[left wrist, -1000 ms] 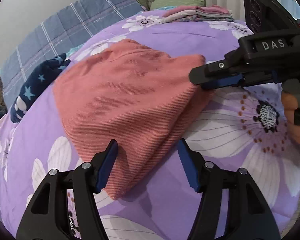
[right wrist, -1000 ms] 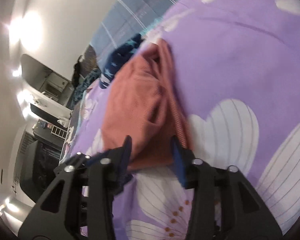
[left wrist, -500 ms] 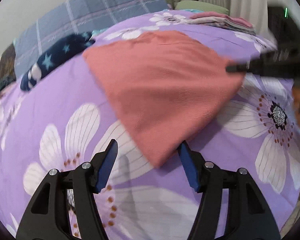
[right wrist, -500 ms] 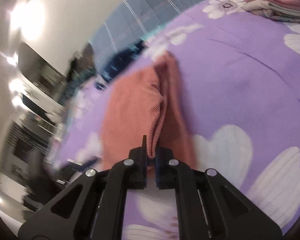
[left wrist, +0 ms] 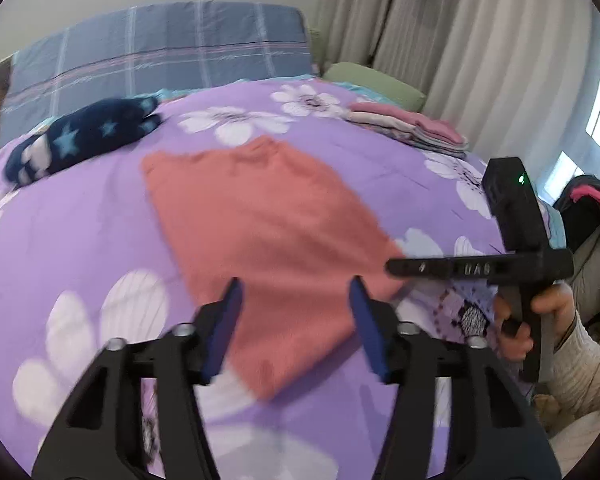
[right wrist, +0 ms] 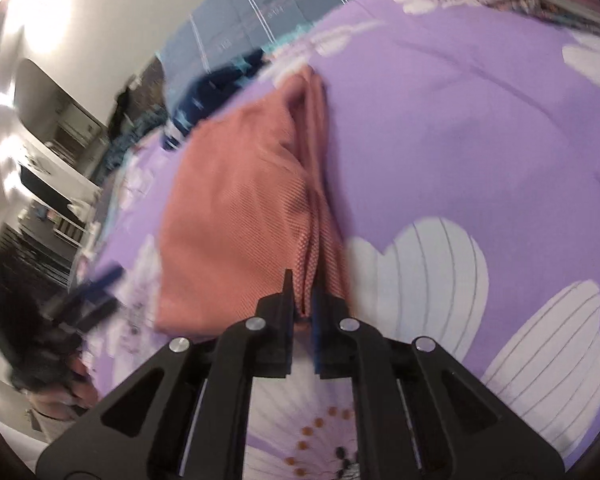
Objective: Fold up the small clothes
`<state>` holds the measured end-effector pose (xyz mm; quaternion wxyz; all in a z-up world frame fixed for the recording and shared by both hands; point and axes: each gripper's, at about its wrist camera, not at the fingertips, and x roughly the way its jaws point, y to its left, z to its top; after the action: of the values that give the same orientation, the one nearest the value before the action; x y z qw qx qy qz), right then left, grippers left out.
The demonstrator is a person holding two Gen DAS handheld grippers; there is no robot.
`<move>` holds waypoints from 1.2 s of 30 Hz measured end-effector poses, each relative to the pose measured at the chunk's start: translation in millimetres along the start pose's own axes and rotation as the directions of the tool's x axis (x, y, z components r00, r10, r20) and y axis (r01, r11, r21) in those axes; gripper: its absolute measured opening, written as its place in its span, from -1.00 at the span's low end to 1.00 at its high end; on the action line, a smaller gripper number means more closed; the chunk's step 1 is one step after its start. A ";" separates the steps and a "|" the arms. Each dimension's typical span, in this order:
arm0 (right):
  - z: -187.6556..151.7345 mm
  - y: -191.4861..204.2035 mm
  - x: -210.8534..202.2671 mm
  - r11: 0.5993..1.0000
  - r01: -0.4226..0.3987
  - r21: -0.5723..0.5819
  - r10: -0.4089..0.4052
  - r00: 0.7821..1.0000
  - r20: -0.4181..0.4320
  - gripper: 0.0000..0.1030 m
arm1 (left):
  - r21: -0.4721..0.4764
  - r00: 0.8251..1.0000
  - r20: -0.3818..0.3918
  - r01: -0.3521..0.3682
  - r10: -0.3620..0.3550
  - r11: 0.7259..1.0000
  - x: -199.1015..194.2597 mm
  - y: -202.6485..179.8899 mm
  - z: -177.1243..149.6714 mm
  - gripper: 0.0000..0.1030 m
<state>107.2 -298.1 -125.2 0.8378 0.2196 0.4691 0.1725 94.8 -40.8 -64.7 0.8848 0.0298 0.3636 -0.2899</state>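
A salmon-pink knit garment lies folded flat on the purple flowered bedspread. In the right wrist view my right gripper is shut on the near edge of the garment, with a pinched fold of cloth standing up between its pads. The left wrist view shows that right gripper at the garment's right corner, held by a hand. My left gripper hovers over the garment's near corner. Its jaws are closing and stand apart, and the pads do not press on the cloth.
A navy star-patterned garment lies at the far left of the bed. A stack of folded clothes sits at the far right, with a green pillow behind it. A blue plaid pillow lines the head end, and curtains hang at the right.
The right gripper closed on the garment's edge and has held it since. The left gripper rose and drew back from the cloth, and its jaws narrowed a little.
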 end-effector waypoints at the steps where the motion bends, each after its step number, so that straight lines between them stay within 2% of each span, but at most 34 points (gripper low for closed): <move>1: -1.0 -1.7 -1.3 1.000 -0.009 0.000 0.009 1.000 0.003 -0.87 | 0.018 1.000 -0.015 0.016 -0.016 1.000 9.8 -3.0 1.1 -0.18; 3: -0.3 -0.4 -5.5 1.000 -0.012 -0.011 0.012 1.000 -0.002 -0.76 | 0.046 0.995 -0.098 0.040 -0.035 0.998 41.2 -6.0 -2.4 -0.21; 4: 1.4 0.8 -9.8 1.000 -0.007 -0.022 0.007 1.000 -0.002 -0.73 | 0.058 0.988 -0.156 0.027 -0.018 0.998 58.5 -6.4 -9.1 -0.21; 5: 3.4 1.9 -12.9 1.000 -0.001 -0.030 0.001 1.000 0.003 -0.64 | 0.082 0.985 -0.171 0.005 0.009 0.997 71.2 -8.7 -17.2 -0.21; 6: 7.7 4.3 -18.0 0.999 0.012 -0.040 -0.011 1.000 0.018 -0.46 | 0.097 0.989 -0.146 0.001 0.013 0.995 71.4 -11.3 -20.1 -0.20; 7: 14.7 6.3 -26.9 0.998 0.038 -0.058 -0.034 0.998 0.052 -0.40 | 0.102 0.990 -0.140 -0.001 0.016 0.995 70.1 -12.5 -20.6 -0.20; 11: 55.0 16.8 -39.0 0.992 0.058 -0.116 -0.043 0.991 0.128 -0.38 | 0.076 0.990 -0.138 0.022 -0.011 0.997 71.2 -8.7 -20.7 -0.17; 15: 119.1 41.8 -14.6 0.970 0.061 -0.235 -0.024 0.987 0.156 -0.54 | 0.113 0.991 -0.132 -0.014 0.029 0.993 71.8 -15.0 -22.4 -0.15; 18: 159.3 58.3 21.4 0.956 0.053 -0.289 -0.020 0.993 0.117 -0.55 | 0.125 0.991 -0.127 -0.036 0.052 0.992 70.5 -15.7 -23.0 -0.14; 21: 187.6 71.3 63.1 0.935 0.097 -0.341 -0.080 0.995 0.063 -0.55 | 0.123 0.991 -0.127 -0.033 0.049 0.992 70.6 -14.1 -22.5 -0.14; 24: 201.7 73.9 102.2 0.915 0.149 -0.374 -0.163 0.987 -0.005 -0.55 | 0.123 0.991 -0.123 -0.033 0.048 0.992 70.2 -13.8 -22.9 -0.13; 28: 205.4 65.7 132.0 0.911 0.148 -0.384 -0.188 0.980 -0.069 -0.45 | 0.127 0.991 -0.120 -0.036 0.051 0.991 70.8 -14.9 -23.5 -0.13; 29: 205.2 65.0 136.7 0.906 0.157 -0.393 -0.199 0.977 -0.070 -0.68 | 0.127 0.991 -0.120 -0.036 0.051 0.991 71.2 -14.3 -23.3 -0.13; 30: 204.1 65.9 137.9 0.900 0.172 -0.401 -0.212 0.976 -0.057 -0.89 | 0.128 0.991 -0.120 -0.036 0.052 0.991 71.3 -14.3 -23.4 -0.13; 31: 204.1 67.0 134.9 0.899 0.184 -0.398 -0.215 0.976 -0.035 -0.89 | 0.129 0.991 -0.119 -0.038 0.053 0.991 71.2 -14.7 -23.7 -0.13; 33: 204.6 70.3 116.5 0.899 0.218 -0.379 -0.209 0.976 0.066 -0.90 | 0.134 0.992 -0.117 -0.042 0.058 0.990 71.3 -15.6 -24.2 -0.13; 34: 205.8 69.3 113.9 0.898 0.228 -0.377 -0.212 0.974 0.084 -0.90 | 0.135 0.991 -0.116 -0.043 0.058 0.990 71.5 -15.7 -24.4 -0.13; 36: 206.8 62.0 127.9 0.875 0.283 -0.393 -0.277 0.958 0.074 -0.91 | 0.136 0.991 -0.117 -0.043 0.059 0.990 71.2 -16.8 -25.0 -0.13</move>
<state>344.3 -225.1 -87.4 0.8845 -0.0249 0.4443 0.1399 110.6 -83.1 -127.4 0.8645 0.1155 0.3952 -0.2884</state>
